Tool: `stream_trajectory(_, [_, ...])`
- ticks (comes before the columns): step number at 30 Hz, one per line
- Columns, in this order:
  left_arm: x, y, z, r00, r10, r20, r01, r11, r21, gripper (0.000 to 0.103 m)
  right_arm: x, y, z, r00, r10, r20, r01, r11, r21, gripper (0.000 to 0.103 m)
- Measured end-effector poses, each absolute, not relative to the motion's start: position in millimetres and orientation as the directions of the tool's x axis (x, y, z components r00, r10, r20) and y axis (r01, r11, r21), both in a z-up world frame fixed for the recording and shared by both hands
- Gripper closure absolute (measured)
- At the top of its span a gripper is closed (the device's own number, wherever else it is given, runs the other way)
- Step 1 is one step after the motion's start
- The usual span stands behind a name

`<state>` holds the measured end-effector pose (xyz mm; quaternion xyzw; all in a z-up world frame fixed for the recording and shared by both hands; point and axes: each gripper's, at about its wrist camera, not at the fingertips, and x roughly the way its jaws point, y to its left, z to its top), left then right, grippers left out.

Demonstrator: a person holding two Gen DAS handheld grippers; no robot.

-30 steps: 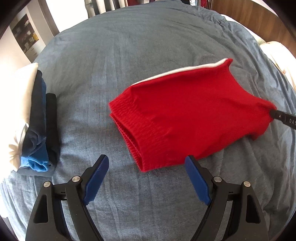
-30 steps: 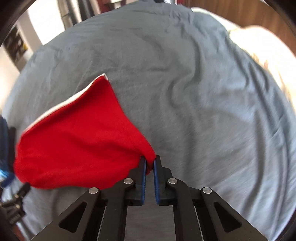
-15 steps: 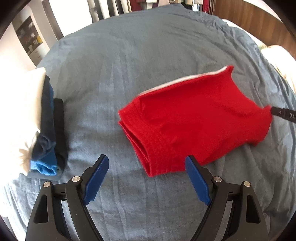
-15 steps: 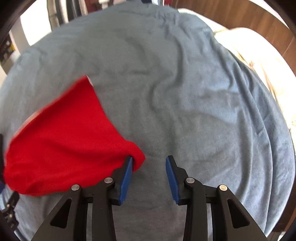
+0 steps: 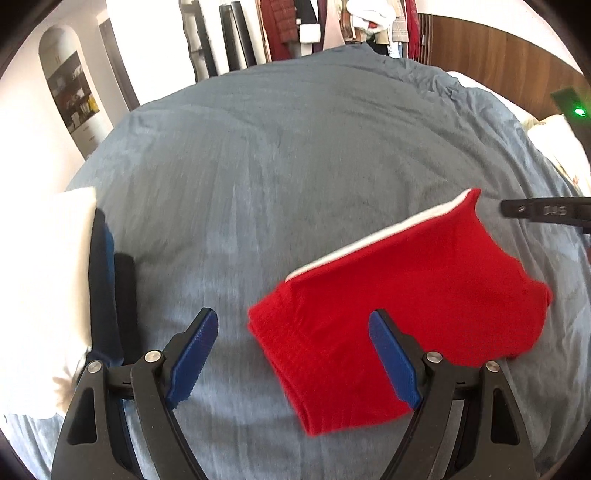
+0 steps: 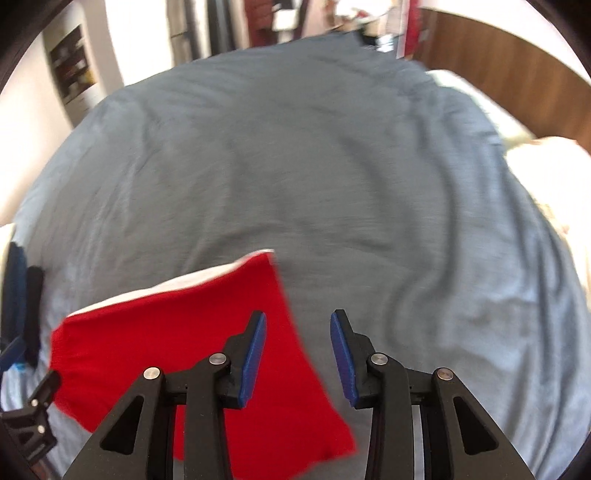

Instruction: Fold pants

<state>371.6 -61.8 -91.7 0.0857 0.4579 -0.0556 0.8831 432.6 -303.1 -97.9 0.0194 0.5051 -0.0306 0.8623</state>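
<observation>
The red pants (image 5: pixel 402 306) lie folded into a compact bundle on the blue-grey bed cover (image 5: pixel 295 155), with a white stripe along their far edge. They also show in the right wrist view (image 6: pixel 177 350). My left gripper (image 5: pixel 295 354) is open and empty, its right finger over the waistband end. My right gripper (image 6: pixel 297 350) is open and empty above the bundle's right corner; its tip shows in the left wrist view (image 5: pixel 543 211).
A stack of folded clothes (image 5: pixel 81 295), white, navy and black, sits at the bed's left edge, also in the right wrist view (image 6: pixel 22 295). A cream pillow (image 6: pixel 546 162) and a wooden headboard (image 5: pixel 498 62) lie at the right. Hanging clothes (image 5: pixel 332 26) are beyond the bed.
My right gripper has opened and let go of the red pants' corner, then lifted back. The pants now lie flat. My left gripper has pulled back and stays open.
</observation>
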Motion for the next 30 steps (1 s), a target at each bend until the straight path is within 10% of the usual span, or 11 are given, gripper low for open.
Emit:
stream_trajectory(9, [390,-65,-111,0.499,-0.138,-0.855,0.208,0.978,-0.036,0.046,474,-269,-138,0.398,0.116,-0.91,-0.037,0.993,0.111,0.084])
stream_trajectory(30, [391,-42,-132,0.419,-0.043,-0.907,0.125,0.992,0.011,0.041,514,-279,-154,0.396,-0.055,-0.917,0.101,0.995,-0.016,0.084])
